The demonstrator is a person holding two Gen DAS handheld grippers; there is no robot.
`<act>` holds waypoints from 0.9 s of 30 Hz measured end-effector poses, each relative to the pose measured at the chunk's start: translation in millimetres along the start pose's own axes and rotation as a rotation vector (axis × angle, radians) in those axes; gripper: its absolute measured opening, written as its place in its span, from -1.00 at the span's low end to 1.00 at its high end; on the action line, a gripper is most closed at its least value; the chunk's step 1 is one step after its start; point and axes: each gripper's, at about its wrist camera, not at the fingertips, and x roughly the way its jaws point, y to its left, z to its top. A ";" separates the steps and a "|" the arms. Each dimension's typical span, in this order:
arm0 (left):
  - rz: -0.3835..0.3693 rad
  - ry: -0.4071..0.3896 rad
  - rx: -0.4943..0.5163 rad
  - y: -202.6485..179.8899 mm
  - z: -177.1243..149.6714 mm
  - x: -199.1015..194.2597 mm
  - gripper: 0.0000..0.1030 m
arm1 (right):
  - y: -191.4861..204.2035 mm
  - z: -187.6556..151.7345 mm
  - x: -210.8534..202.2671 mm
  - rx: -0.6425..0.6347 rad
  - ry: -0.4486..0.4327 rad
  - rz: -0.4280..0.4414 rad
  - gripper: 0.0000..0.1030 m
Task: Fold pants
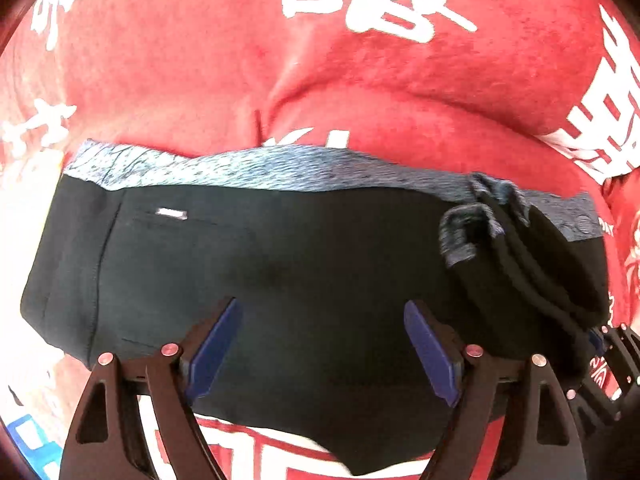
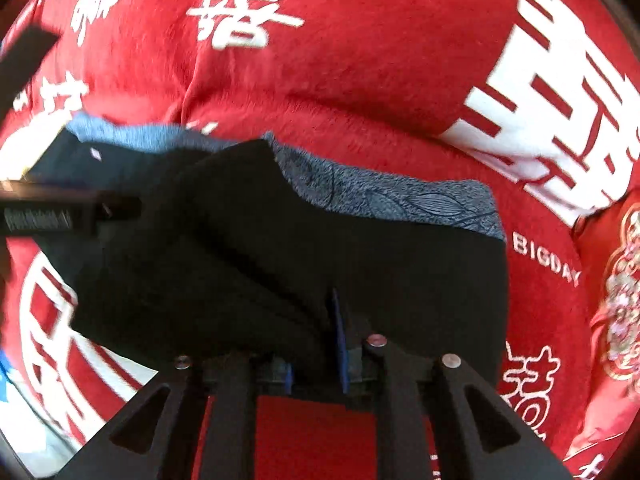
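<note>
Black pants (image 1: 280,264) with a blue-grey patterned waistband (image 1: 260,170), lying across a red blanket (image 1: 360,80) printed with large white characters; waistband forms the far edge, running side to side, with open red cloth beyond it on all far sides; near edge of the pants falls just in front of both tools, a strip of blanket showing under them; left gripper (image 1: 322,354) spread wide, blue pads (image 1: 430,354) apart, hovering over the middle of the black fabric with nothing between them; right gripper (image 2: 316,354) pressed together on a raised fold of the pants (image 2: 248,248), the cloth lifted into a ridge that rises toward the waistband; in the left view this bunched part (image 1: 532,256) sits at the right end of the garment, waistband curled over there; small pale label (image 1: 171,213) near the left end below the waistband; blanket rumpled, a deep crease running behind the pants; left end of the pants washed out by glare; the right tool's left pad mostly hidden under fabric; dark bar (image 2: 68,210), the other tool, crossing the left side of the right view, blurred; patterned red item (image 2: 616,300) at the right rim, cut off.
</note>
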 end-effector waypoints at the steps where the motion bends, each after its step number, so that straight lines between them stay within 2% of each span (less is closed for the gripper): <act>1: -0.001 0.004 0.000 2.6 0.1 0.6 0.64 | 8.7 -2.7 2.8 -0.030 0.001 -0.036 -0.58; 4: -0.019 0.005 0.006 -3.7 -8.0 0.5 0.64 | 30.7 -6.3 3.1 -0.149 0.000 -0.143 -0.42; 5: -0.027 0.002 0.009 -5.3 -7.8 0.3 0.64 | 35.5 -7.9 2.8 -0.184 -0.001 -0.153 -0.28; 6: -0.037 0.000 0.013 -7.5 -5.7 1.4 0.64 | 39.9 -9.4 0.8 -0.212 -0.003 -0.151 -0.17; 10: -0.083 -0.001 0.027 -13.8 -4.9 -14.5 0.64 | 48.6 -17.7 -15.6 -0.247 -0.009 -0.127 -0.12; 15: -0.202 0.026 0.091 -34.0 -3.0 -27.2 0.64 | 10.8 -25.1 -41.2 -0.050 -0.011 -0.005 -0.11; 21: -0.337 0.045 0.207 -83.3 -2.2 -34.0 0.64 | -38.5 -39.5 -50.3 0.099 0.026 -0.006 -0.11; 25: -0.346 0.094 0.249 -107.8 -2.3 -16.4 0.62 | -54.4 -46.4 -46.0 0.173 0.051 0.019 -0.11; 26: -0.353 0.109 0.242 -110.0 -2.2 -12.1 0.53 | -56.1 -47.5 -45.6 0.185 0.053 0.025 -0.11; 27: -0.373 0.123 0.233 -111.5 -1.8 -8.7 0.18 | -57.8 -49.2 -45.8 0.200 0.053 0.031 -0.11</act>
